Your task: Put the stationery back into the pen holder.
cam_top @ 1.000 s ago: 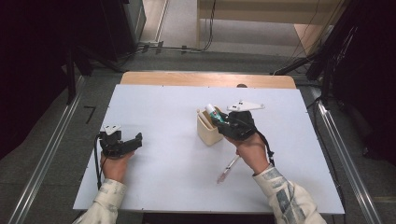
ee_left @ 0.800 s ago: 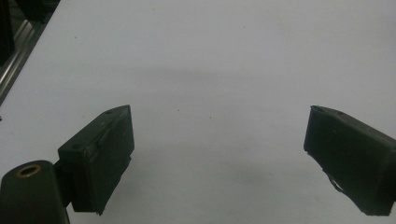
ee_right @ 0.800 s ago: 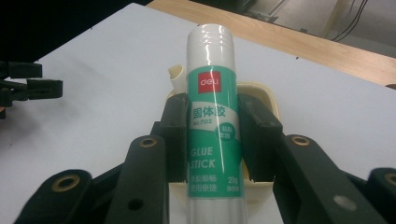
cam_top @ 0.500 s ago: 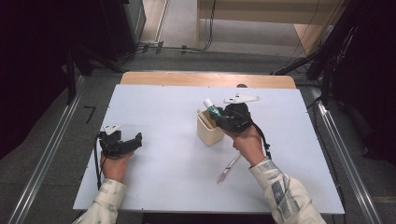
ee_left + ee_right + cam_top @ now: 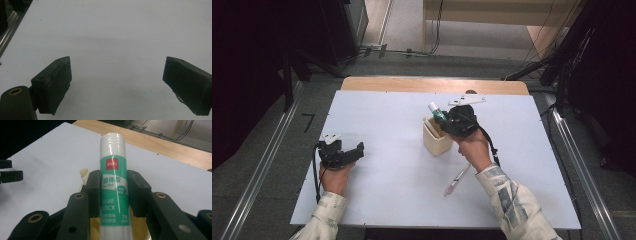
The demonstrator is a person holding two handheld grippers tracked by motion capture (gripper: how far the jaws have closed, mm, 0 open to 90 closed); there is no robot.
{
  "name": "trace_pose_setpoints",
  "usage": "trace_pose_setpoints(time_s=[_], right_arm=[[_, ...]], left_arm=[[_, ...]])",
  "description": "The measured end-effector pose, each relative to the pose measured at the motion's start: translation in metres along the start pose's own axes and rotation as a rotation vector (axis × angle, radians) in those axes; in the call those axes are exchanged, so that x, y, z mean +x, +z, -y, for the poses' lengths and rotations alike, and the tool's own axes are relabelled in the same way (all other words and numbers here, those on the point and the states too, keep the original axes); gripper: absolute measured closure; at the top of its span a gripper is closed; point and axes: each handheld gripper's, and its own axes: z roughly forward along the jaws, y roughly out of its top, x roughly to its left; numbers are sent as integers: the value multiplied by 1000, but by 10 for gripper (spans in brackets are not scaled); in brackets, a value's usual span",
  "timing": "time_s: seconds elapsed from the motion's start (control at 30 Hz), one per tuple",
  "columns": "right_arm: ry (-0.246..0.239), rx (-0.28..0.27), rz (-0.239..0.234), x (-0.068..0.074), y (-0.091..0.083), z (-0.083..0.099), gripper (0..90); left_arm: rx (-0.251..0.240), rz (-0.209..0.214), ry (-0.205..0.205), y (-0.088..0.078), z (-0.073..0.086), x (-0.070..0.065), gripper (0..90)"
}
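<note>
Right gripper (image 5: pixel 113 195): closed on a green-and-white glue stick (image 5: pixel 113 182), one pad against each side of the tube, cap end pointing away from the hand.
Glue stick position: held tilted just above the cream holder cup (image 5: pixel 435 139), which stands a little right of the tabletop's middle; in the right gripper view the cup's yellowish inside shows directly under the tube.
Left gripper (image 5: pixel 116 82): jaws spread wide with nothing between them, bare white tabletop (image 5: pixel 387 195) beneath; in the high view it rests near the left edge (image 5: pixel 343 155).
Cup contents: a pale curved piece pokes up behind the stick; what it is cannot be told.
Pen (image 5: pixel 457 180): lies loose toward the front edge, under the right forearm, apart from the cup.
Done so far: the stick is gripped and brought over the cup.
Left to do: by my reading, lower and release the stick into the cup; the pen looks likely to follow.
</note>
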Motion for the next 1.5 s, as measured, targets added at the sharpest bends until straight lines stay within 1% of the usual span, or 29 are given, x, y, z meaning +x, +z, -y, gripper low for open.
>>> trace_pose_setpoints(time_s=[0.37,0.67,1.27,1.5], right_arm=[[12,10,2,-4,8,-2,635],[7,20,-2,-3,14,-1,635],[16,53,-8,-3,20,5,632],[22,61,-11,-4,19,6,627]], left_arm=[[3,0,2,0,0,0,94],[2,2,0,0,0,0,94],[2,2,-1,0,0,1,94],[3,1,2,0,0,1,94]])
